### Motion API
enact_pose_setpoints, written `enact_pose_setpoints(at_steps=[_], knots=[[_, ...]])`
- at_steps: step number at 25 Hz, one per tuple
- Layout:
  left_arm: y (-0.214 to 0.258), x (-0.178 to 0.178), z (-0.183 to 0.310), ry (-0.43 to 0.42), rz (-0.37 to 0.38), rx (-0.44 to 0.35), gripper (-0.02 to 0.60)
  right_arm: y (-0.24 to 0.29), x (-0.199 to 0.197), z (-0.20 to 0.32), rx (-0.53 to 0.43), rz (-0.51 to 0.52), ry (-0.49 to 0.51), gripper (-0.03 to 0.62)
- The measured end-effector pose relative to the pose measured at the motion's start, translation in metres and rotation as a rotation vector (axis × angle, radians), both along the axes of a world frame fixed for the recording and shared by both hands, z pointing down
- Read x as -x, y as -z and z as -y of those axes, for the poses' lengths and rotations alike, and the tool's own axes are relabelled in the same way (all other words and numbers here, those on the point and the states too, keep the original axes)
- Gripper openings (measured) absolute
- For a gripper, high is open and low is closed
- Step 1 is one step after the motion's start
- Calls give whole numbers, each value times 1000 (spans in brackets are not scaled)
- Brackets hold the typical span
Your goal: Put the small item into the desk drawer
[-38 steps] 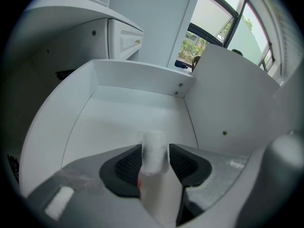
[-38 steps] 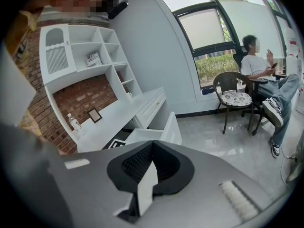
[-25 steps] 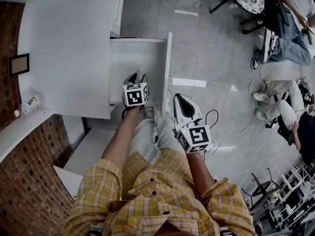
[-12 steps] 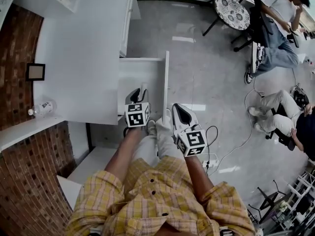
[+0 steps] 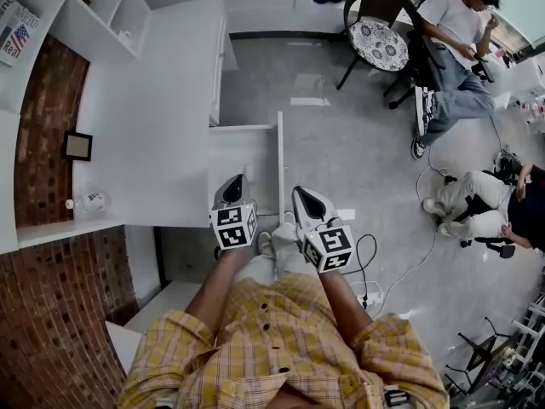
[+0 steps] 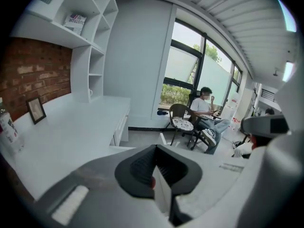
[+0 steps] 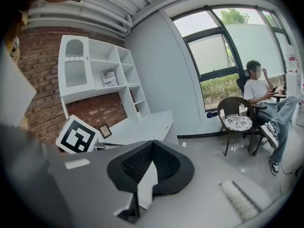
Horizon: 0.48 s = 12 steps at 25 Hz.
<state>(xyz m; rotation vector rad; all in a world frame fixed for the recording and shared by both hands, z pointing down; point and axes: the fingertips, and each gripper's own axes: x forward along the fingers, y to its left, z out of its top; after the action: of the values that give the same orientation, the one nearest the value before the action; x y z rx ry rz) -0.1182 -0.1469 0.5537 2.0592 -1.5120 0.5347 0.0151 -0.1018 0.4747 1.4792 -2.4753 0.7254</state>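
Observation:
The white desk drawer [image 5: 280,160] stands pulled out from the white desk [image 5: 162,118], and what I can see of its inside looks bare white. No small item shows in any view. My left gripper [image 5: 236,181] hangs at the drawer's near end, close to the person's knees, with its jaws shut and nothing between them; in the left gripper view [image 6: 156,148] the dark pads meet. My right gripper [image 5: 300,192] is beside it on the right, over the floor, pads together [image 7: 152,144] and holding nothing.
On the desk's left side stand a water bottle [image 5: 89,203] and a small picture frame [image 5: 77,146], with wall shelves [image 5: 94,11] beyond. A patterned chair [image 5: 379,43] and a seated person [image 5: 451,32] are at the far right. Cables [image 5: 375,284] lie on the floor.
Both grippers have drawn back from the drawer toward the body, and the head view now takes in more of the room. The left gripper's jaws have gone from apart to shut.

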Motion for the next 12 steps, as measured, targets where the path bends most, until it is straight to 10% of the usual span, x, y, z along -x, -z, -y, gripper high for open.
enact_pose_setpoints(at_steps=[12], knots=[[98, -5, -18, -18, -49, -175, 2, 53, -2, -6, -88, 3, 3, -3]])
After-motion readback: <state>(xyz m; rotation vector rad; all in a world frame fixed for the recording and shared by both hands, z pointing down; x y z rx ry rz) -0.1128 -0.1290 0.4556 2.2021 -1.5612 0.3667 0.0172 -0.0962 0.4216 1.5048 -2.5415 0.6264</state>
